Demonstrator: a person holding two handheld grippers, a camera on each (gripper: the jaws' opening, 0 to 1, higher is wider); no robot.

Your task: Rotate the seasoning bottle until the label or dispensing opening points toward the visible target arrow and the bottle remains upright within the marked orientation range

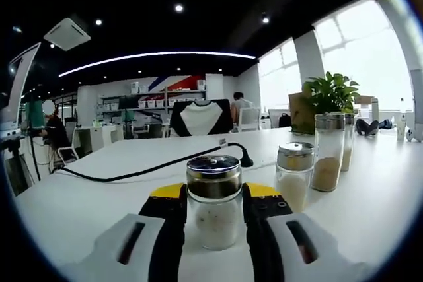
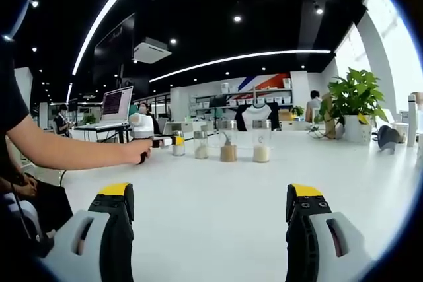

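White worktop (image 1: 370,196) carries everything. Potted plant (image 2: 357,100) at the far edge near the windows. A person's bare forearm (image 2: 66,150) reaches in from the left of the right gripper view, holding the left gripper (image 2: 149,138) up against a row of jars. Black cable (image 1: 132,171) snakes across the worktop behind the bottle. Tall shaker jar (image 1: 328,152) and short shaker jar (image 1: 293,175) stand upright to the right of the bottle. Seasoning bottle (image 1: 213,201), chrome lid, pale granules, sits upright between the left gripper's (image 1: 213,212) fingers, which are closed against both its sides. Right gripper (image 2: 209,219): fingers spread wide, nothing between them, hovering well short of the jar row.
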